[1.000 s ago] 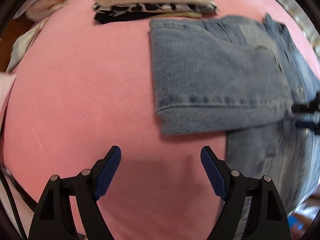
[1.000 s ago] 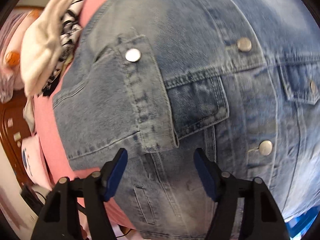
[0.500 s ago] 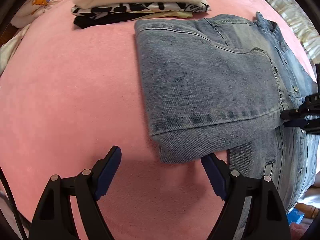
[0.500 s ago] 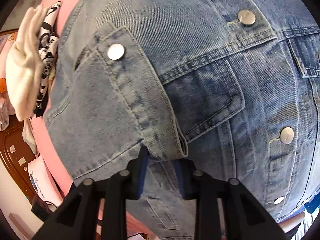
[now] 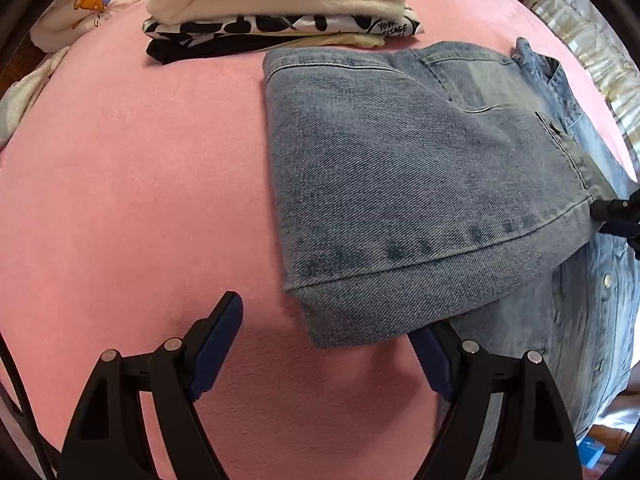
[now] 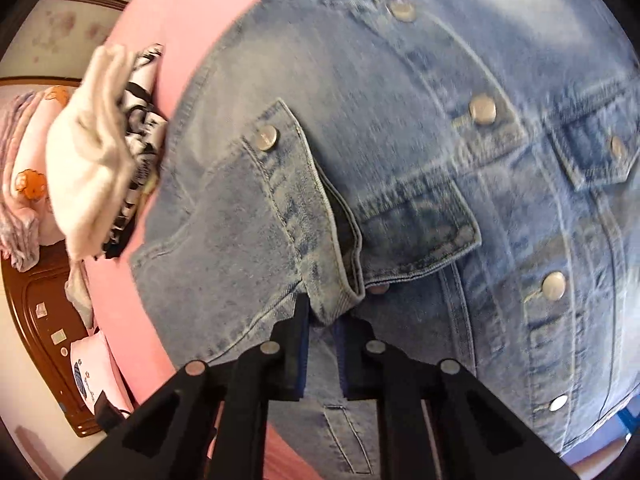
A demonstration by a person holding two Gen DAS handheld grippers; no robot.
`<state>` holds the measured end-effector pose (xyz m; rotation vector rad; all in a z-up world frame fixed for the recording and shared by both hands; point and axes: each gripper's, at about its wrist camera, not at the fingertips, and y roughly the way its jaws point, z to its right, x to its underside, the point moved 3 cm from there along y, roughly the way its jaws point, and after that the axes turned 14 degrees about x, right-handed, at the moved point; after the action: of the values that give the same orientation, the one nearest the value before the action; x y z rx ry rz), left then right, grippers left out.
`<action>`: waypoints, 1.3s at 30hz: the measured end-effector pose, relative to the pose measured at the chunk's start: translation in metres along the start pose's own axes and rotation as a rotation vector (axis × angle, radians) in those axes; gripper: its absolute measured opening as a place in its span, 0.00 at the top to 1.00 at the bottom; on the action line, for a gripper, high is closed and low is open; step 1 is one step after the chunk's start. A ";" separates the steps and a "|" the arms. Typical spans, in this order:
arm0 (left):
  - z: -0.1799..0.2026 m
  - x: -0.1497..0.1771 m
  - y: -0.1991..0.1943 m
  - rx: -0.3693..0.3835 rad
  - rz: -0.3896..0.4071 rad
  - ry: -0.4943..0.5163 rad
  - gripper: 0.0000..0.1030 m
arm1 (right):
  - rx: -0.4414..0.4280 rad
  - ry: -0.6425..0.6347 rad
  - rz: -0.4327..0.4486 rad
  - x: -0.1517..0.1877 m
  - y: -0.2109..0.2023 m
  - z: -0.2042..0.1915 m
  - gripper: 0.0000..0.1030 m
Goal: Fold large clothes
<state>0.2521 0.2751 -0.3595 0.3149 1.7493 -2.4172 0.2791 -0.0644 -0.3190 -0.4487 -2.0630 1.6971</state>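
Here, mid-fold on a denim jacket [image 5: 400, 184] spread over the pink bed cover [image 5: 132, 184], close beside the stack of folded clothes [image 5: 280, 4] at the far edge. Sleeve [image 6: 240, 216] already doubled across the front panel; cuff [image 6: 324, 300] now pinched between the closing jaws of the right gripper [image 6: 322, 356], pads narrow on the denim edge. Left gripper [image 5: 328, 344] spread wide and holding nothing, right finger tucked under the near corner of the folded sleeve, left finger over bare pink. Next, probably: closing the left jaws on that corner, then carrying cuff and corner together so the sleeve lies flat. Calls for a matched pace between both hands and a firm pinch, since stiff, heavy denim could slip or spring back out of its crease.
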 end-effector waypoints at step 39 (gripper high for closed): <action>0.117 -0.039 0.062 -0.108 -0.013 -0.121 0.86 | 0.213 -0.054 0.157 -0.105 -0.014 0.191 0.90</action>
<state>0.2943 0.1445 -0.3711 0.1421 1.8243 -2.2870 0.2702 -0.2808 -0.3488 -0.5115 -1.8982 2.0167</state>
